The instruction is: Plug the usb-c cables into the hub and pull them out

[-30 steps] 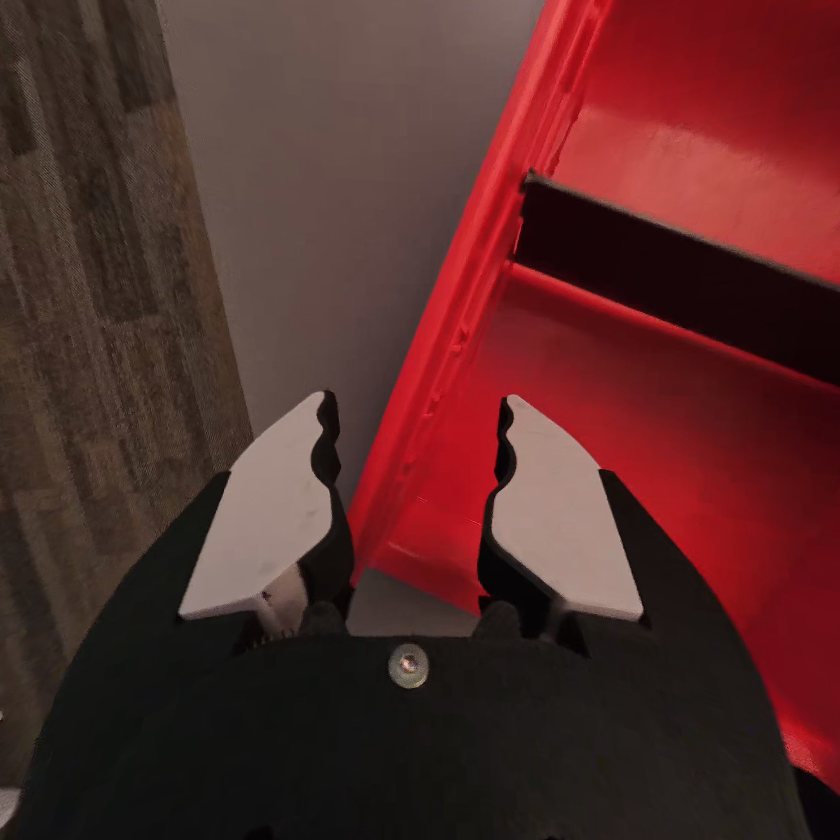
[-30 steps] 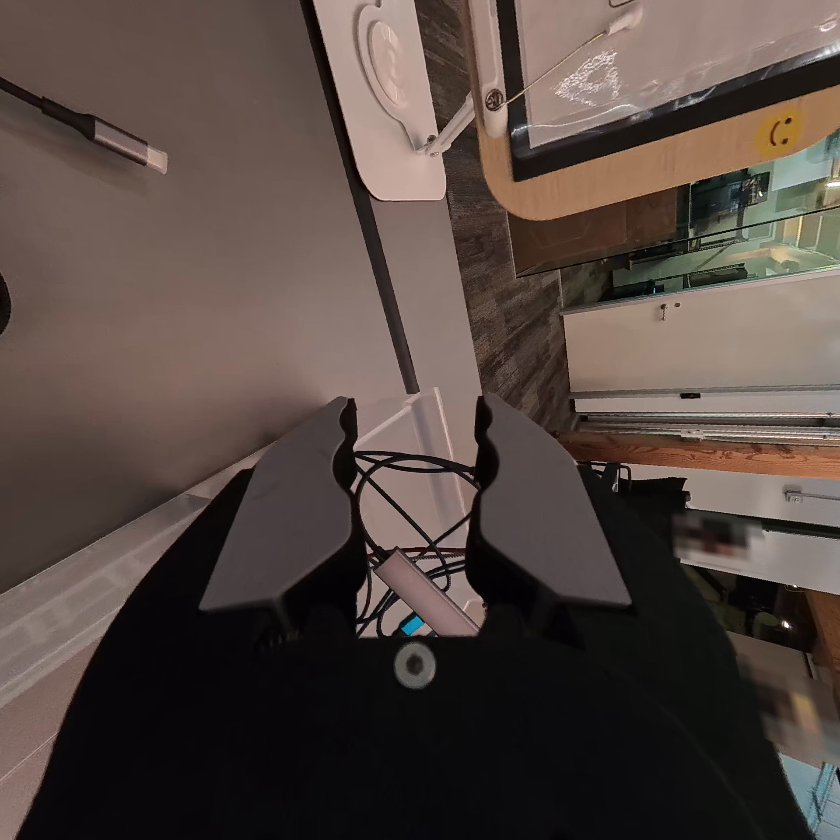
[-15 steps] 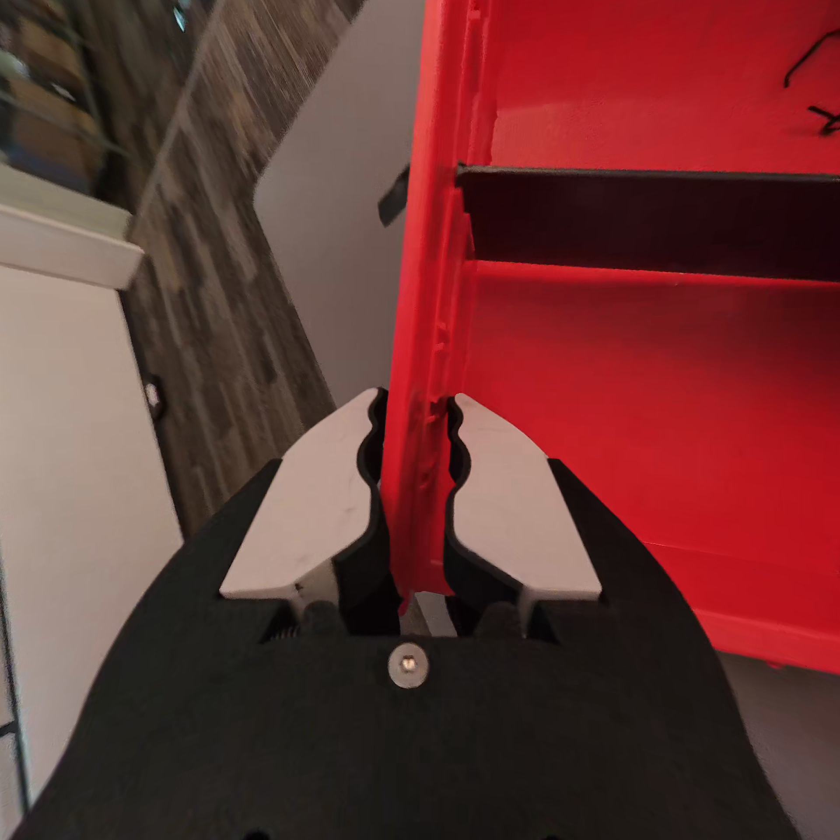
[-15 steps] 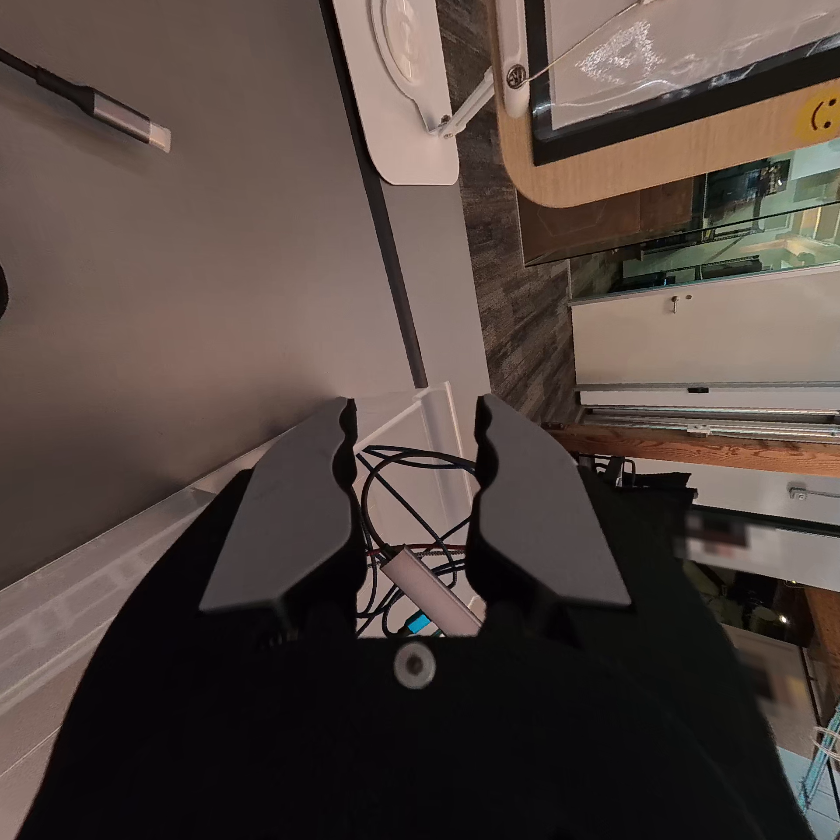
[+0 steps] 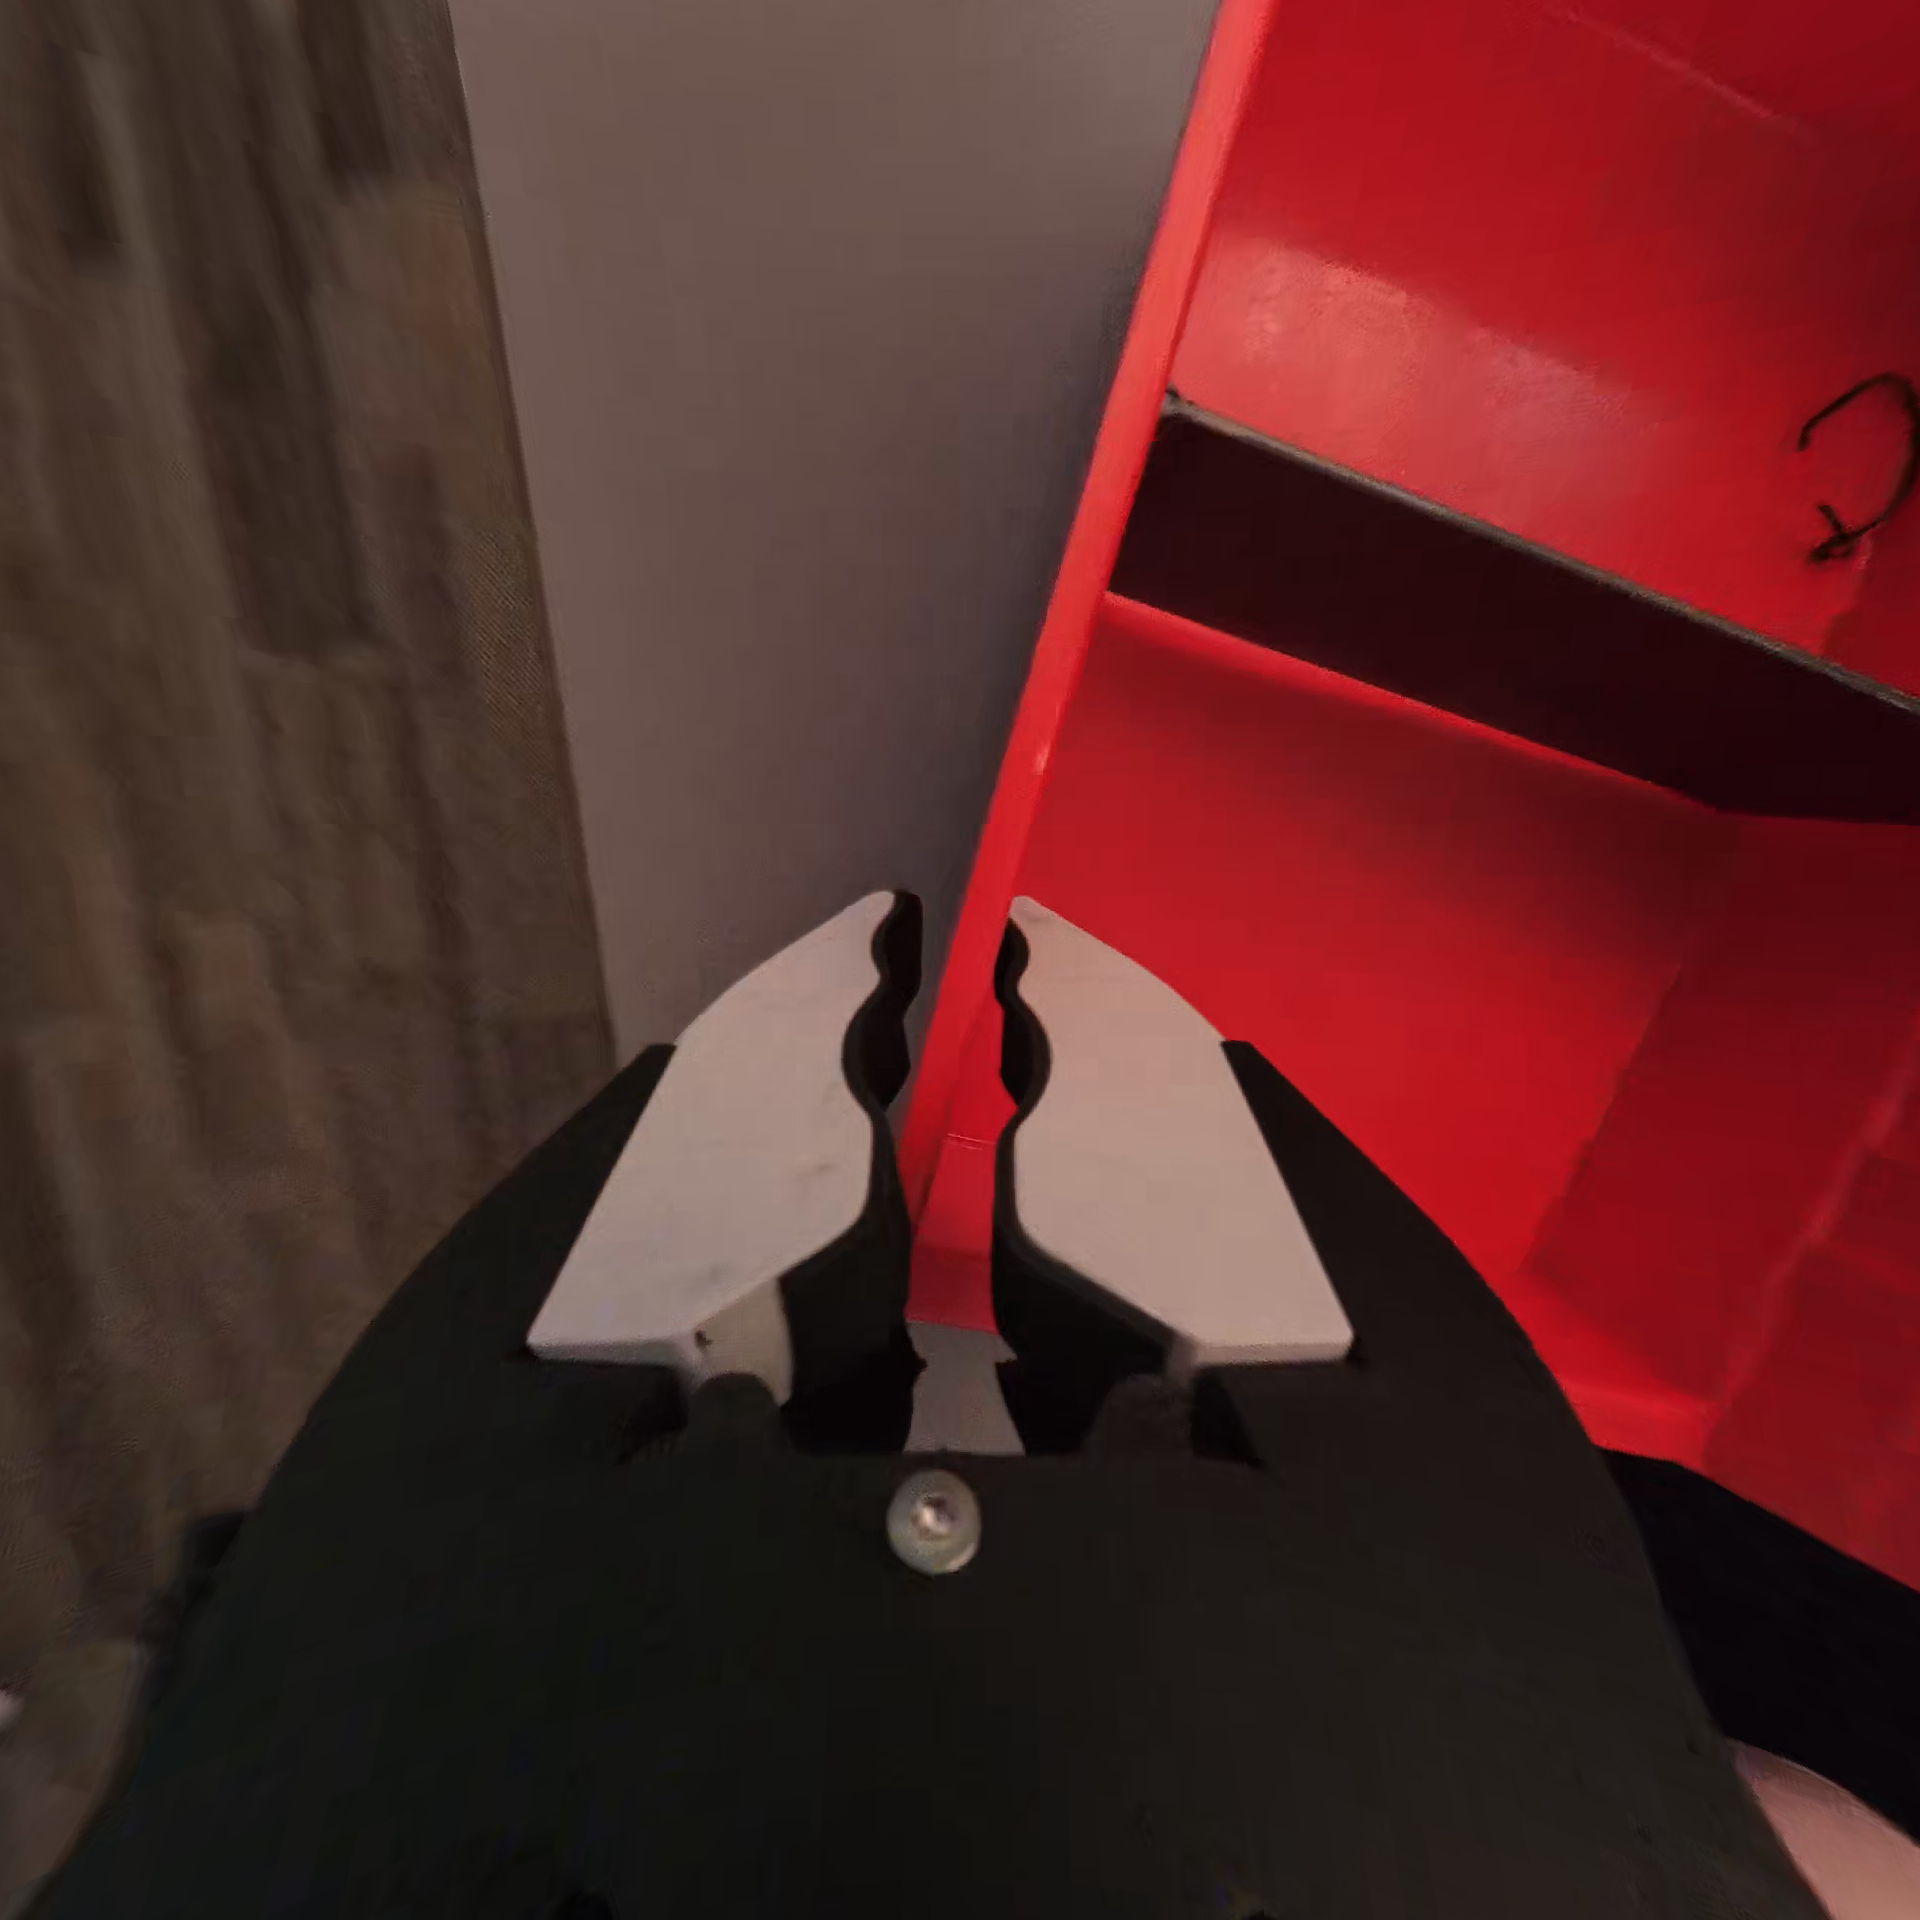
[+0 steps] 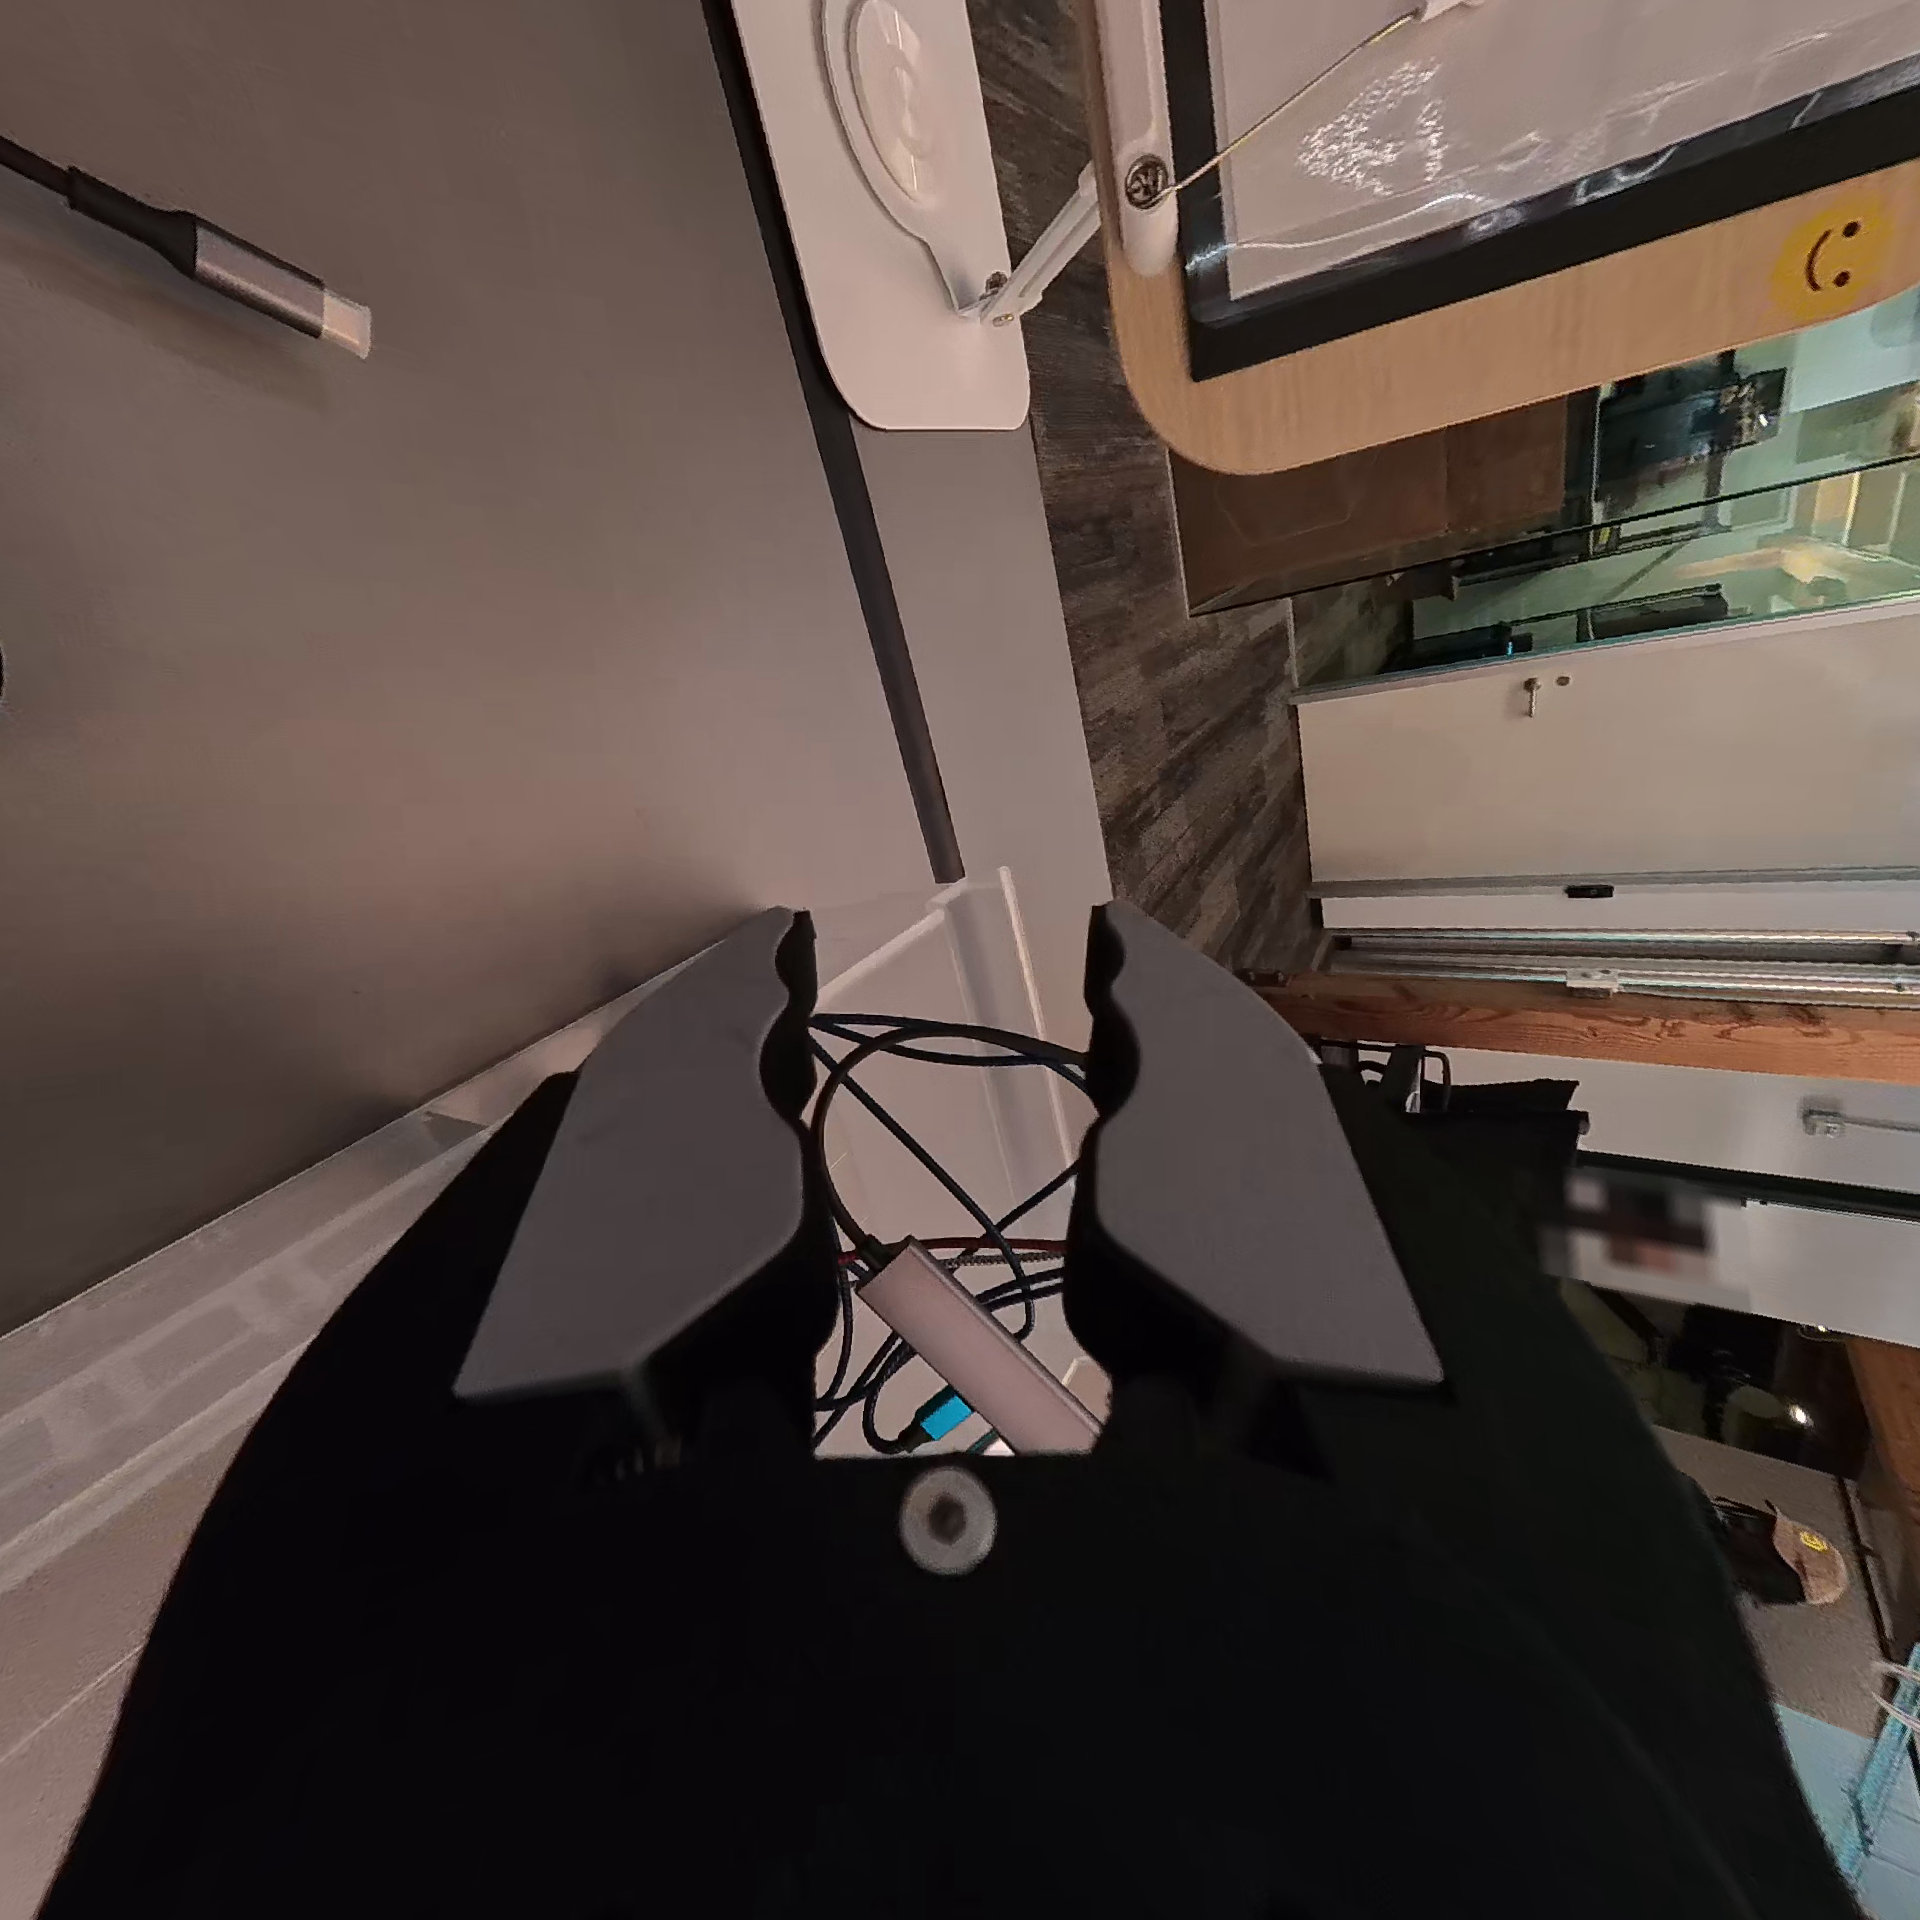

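My left gripper (image 5: pixel 961 914) is shut on the side wall of a red bin (image 5: pixel 1351 1039), which has a black divider (image 5: pixel 1455 623) across it. My right gripper (image 6: pixel 951 925) is open and empty, held above a clear plastic bin (image 6: pixel 977 935). In that bin lie a silver hub (image 6: pixel 966 1340), tangled dark cables (image 6: pixel 935 1049) and a blue connector (image 6: pixel 940 1418), seen between my fingers. A separate USB-C cable with a silver plug (image 6: pixel 270 286) lies on the grey table at the far left of the right wrist view.
The grey table (image 5: pixel 779 520) ends at carpet floor (image 5: pixel 208 623) on the left. A small black wire loop (image 5: pixel 1860 468) lies in the red bin's far compartment. A white stand base (image 6: pixel 904 208) sits at the table's far edge. Cabinets stand beyond.
My left gripper was open beside the red bin one second ago and has closed on its wall; the view has since tilted. My right gripper has hardly moved.
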A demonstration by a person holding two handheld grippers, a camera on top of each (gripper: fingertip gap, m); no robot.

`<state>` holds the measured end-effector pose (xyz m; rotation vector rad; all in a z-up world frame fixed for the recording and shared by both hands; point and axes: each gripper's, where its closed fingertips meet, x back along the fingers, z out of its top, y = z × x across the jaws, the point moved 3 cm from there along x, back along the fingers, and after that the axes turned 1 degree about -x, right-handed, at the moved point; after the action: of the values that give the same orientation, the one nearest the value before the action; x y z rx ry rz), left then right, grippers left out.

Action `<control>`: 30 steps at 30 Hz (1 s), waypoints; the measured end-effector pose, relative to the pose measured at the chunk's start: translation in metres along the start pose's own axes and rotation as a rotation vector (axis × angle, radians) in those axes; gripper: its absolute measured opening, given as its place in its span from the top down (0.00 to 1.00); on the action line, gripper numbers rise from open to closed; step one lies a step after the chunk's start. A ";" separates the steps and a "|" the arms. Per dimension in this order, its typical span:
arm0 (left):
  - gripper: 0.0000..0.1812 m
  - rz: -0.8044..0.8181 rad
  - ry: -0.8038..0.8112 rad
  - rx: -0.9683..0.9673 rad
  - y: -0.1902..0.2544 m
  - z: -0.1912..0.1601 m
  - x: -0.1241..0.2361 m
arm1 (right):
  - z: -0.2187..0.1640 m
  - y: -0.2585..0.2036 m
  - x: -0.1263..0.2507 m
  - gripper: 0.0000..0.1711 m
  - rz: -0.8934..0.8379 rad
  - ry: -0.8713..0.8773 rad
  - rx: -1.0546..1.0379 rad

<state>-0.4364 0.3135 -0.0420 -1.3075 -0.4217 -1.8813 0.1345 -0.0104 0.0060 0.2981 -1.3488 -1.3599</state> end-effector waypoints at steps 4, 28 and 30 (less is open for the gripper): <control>0.96 -0.130 -0.177 0.250 -0.003 -0.041 -0.013 | 0.001 0.001 0.002 0.70 -0.004 0.003 -0.002; 0.82 -0.131 -0.109 0.430 -0.010 -0.041 0.015 | 0.001 0.001 0.002 0.70 0.001 0.006 -0.004; 0.83 -0.110 -0.067 0.416 -0.005 -0.034 0.034 | 0.003 0.001 0.004 0.70 -0.005 0.011 0.002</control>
<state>-0.4674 0.2805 -0.0247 -1.0840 -0.8838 -1.7200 0.1311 -0.0116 0.0103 0.3100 -1.3405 -1.3593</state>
